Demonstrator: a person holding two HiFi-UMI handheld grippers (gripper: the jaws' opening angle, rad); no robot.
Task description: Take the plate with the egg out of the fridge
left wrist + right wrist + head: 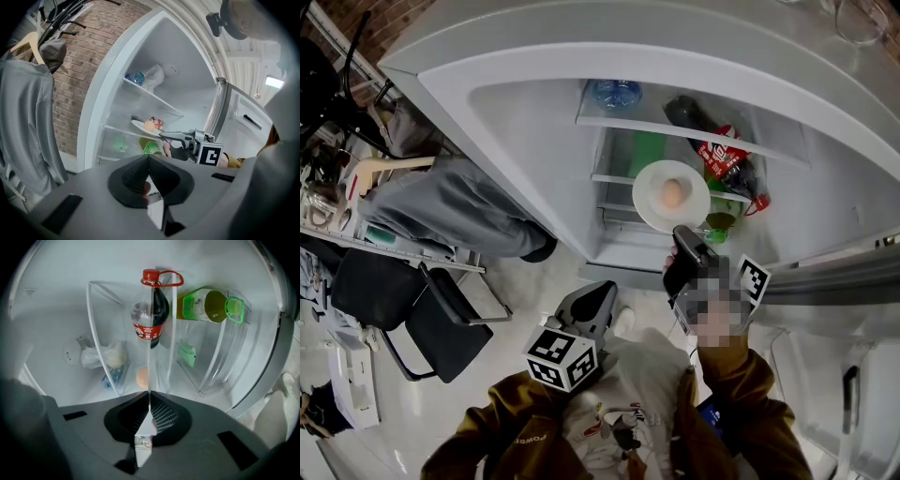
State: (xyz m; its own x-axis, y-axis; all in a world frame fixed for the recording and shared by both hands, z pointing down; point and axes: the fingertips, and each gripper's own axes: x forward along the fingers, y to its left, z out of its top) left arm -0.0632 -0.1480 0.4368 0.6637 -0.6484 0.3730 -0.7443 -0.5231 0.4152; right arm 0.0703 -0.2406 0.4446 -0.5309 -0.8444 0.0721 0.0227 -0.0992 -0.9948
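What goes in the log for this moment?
right gripper: shut on plate | egg: on plate | left gripper: shut, empty | fridge: open

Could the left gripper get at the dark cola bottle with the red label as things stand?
Probably not directly. The left gripper hangs shut and low outside the fridge, and the round white plate with the brown egg, clamped in the right gripper, lies across its way to the cola bottle.
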